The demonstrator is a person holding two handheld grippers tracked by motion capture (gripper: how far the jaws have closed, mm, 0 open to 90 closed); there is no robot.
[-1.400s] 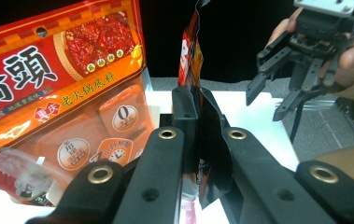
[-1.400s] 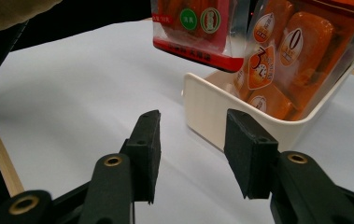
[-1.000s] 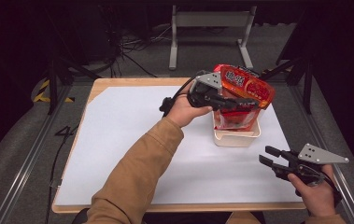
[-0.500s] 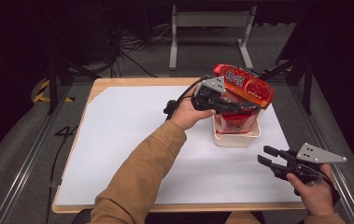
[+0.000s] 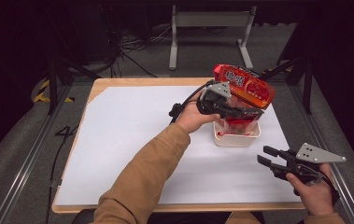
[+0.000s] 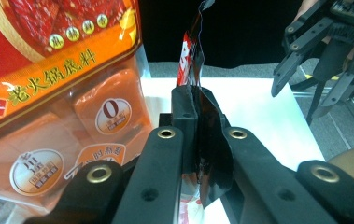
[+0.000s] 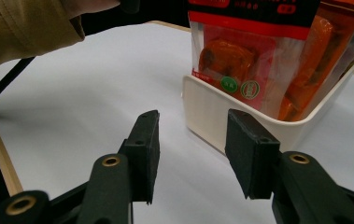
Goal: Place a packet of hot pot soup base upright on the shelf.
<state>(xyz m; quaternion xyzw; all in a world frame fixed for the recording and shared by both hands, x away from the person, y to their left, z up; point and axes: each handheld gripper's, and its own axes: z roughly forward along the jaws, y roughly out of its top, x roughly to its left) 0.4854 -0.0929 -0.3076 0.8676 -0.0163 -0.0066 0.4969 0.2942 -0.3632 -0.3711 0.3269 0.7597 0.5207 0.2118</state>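
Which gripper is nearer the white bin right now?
Left. The left gripper is directly above the white bin, jaws clamped on the edge of a red snack bag standing in it. The right gripper sits apart to the bin's right, jaws open and empty.

High view looks down; gripper views closely share the white bin [image 5: 237,138].

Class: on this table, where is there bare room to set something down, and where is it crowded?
Free: the white sheet left of the brown sleeve. Crowded: the far right, around the white tub, red packet and left tongs.
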